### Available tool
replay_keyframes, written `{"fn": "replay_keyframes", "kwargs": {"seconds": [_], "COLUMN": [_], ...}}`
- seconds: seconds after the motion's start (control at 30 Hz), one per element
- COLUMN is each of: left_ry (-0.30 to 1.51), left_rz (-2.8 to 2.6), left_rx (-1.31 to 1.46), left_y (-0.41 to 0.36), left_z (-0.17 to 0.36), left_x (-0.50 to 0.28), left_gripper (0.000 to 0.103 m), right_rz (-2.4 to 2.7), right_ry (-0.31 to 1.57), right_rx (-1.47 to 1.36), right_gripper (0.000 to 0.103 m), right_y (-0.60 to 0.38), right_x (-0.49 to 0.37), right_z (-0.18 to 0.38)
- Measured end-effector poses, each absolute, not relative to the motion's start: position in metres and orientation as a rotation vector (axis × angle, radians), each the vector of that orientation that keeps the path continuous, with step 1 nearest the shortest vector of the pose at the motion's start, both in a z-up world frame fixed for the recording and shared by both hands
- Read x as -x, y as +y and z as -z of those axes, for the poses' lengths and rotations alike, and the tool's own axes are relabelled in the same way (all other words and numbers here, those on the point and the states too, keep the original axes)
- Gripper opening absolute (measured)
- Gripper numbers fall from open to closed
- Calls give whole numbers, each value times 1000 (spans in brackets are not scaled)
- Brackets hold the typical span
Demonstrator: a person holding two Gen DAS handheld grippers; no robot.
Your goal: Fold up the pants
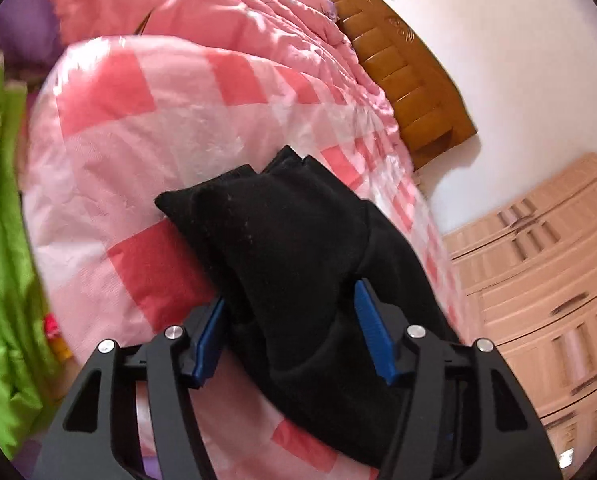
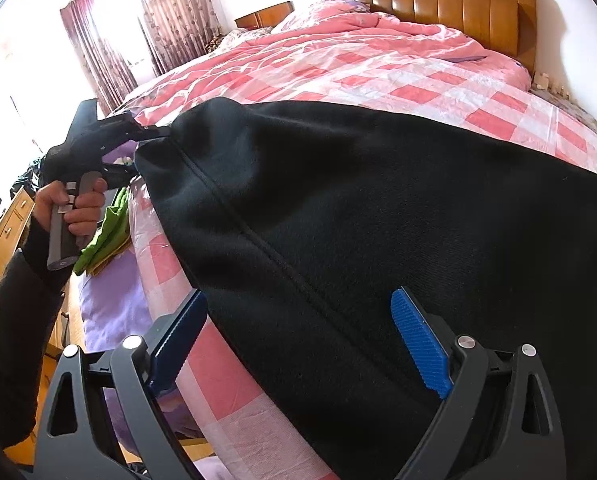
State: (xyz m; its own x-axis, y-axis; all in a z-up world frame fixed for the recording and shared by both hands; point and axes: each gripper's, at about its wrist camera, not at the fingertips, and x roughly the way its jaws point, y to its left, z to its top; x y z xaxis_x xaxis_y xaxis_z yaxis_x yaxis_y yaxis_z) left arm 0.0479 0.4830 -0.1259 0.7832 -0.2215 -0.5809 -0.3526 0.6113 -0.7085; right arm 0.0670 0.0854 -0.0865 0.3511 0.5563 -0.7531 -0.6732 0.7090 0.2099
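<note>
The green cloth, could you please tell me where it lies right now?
In the right wrist view the green cloth lies at the bed's left edge, just beside the hand holding the left gripper.

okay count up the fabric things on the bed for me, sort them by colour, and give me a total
Black: 1, the pants
Pink checked: 1, the quilt
Green: 1, the folded cloth at the bed's edge
Purple: 1, the sheet under the quilt
Total: 4
</note>
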Motion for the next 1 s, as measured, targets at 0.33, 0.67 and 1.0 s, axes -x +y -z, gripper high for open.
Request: {"fn": "replay_keyframes", "kwargs": {"seconds": [0.33,0.67,1.0], "left_ry": [491,725,543], "left_rz": [-27,-328,-648], "left_rx": [555,681,383], "left_y": [437,509,467], "left_z": [-6,109,28], "left_x": [-70,-94,-44], "left_gripper": [23,23,62], "right_rz": [-758,-683,-627], "right_ry": [875,934,836], "right_rx": [80,25,-58], "right_gripper": [89,89,89], "right_y": [84,69,-2], "right_x": [-79,-110,-116], "right_z": [73,78,37]}}
